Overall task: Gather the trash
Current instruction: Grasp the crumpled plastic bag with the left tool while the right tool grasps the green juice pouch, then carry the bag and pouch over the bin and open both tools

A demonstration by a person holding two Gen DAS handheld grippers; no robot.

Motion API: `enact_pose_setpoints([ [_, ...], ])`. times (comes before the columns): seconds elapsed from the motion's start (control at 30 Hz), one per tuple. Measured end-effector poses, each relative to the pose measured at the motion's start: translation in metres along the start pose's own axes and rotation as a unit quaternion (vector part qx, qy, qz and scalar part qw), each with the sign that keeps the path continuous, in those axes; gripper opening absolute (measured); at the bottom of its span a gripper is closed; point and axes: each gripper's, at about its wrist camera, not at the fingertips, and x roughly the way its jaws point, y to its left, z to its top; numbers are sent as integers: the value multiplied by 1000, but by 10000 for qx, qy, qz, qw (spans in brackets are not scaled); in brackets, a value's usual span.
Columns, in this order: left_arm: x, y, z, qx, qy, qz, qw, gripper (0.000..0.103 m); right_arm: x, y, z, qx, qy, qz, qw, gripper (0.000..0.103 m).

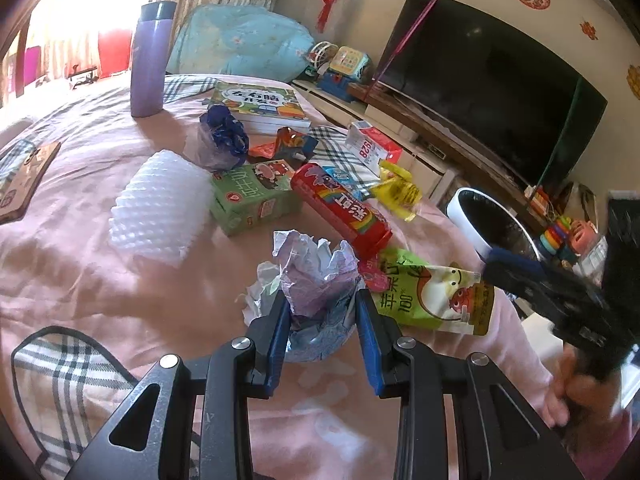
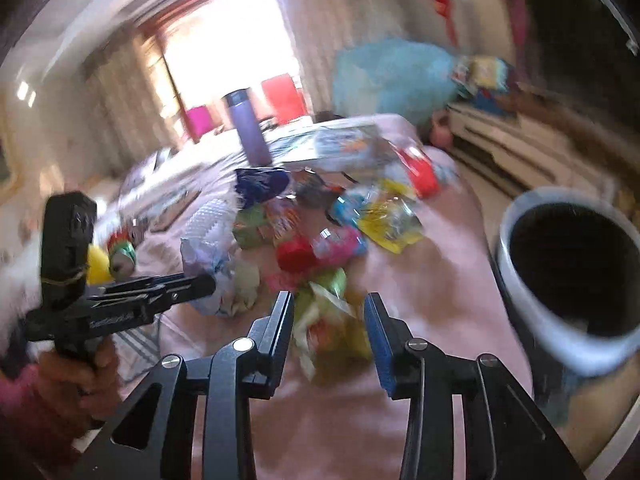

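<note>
Trash lies piled on a pink bedspread (image 1: pixel 80 272). My left gripper (image 1: pixel 322 312) is open, its blue pads on either side of a crumpled white and purple paper (image 1: pixel 316 280). Right of it lies a green juice pouch (image 1: pixel 436 300), behind it a red tube (image 1: pixel 340 208), a green carton (image 1: pixel 252 200) and white foam netting (image 1: pixel 160 208). In the blurred right wrist view my right gripper (image 2: pixel 330 312) is open around the green juice pouch (image 2: pixel 332 320). A white-rimmed bin (image 2: pixel 568 272) stands to the right; it also shows in the left wrist view (image 1: pixel 468 216).
A purple flask (image 1: pixel 150 60) stands upright at the back of the bed, with a children's book (image 1: pixel 260 104) beside it. A blue wrapper (image 1: pixel 224 128), yellow wrapper (image 1: pixel 400 192) and a red and white box (image 1: pixel 372 148) lie further back. A TV (image 1: pixel 492 80) is on the right.
</note>
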Motion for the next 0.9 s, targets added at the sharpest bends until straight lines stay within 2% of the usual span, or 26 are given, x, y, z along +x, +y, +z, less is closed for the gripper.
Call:
enact_pose_setpoints([
  [0.1,-1,0,-1,-33,-4,15,10000,31,29,10,17,-573,348,69,9977,38],
  [0.2,-3,-1,-2,-29,-15,7,10000,31,59,12,15,-788,1011,-18,9917,27],
  [0.23,-3,-2,-2,-20,-22,6,10000,31,62,11,10,-807,1146,-30,9901,18],
  [0.27,-3,-3,-2,-19,-26,-3,10000,31,63,12,4,-840,1193,-71,9893,17],
  [0.3,-3,-4,-2,-19,-22,-26,10000,31,58,13,-1,-855,1090,-64,9903,16],
  [0.37,-1,-9,-2,-4,-3,-80,10000,31,45,12,-8,-750,1043,-78,9917,6],
  [0.4,-1,-12,-2,19,4,-118,9999,31,39,11,-11,-684,991,-129,9926,5],
  [0.47,-1,-21,-2,95,-9,-183,9998,31,25,8,-15,-510,861,-189,9948,5],
  [0.6,-2,-31,-3,159,-18,-270,9995,31,8,-4,-16,207,584,253,9978,4],
  [0.9,-10,-52,1,364,-104,-367,9986,31,-33,-11,-22,766,-5,546,9956,4],
])
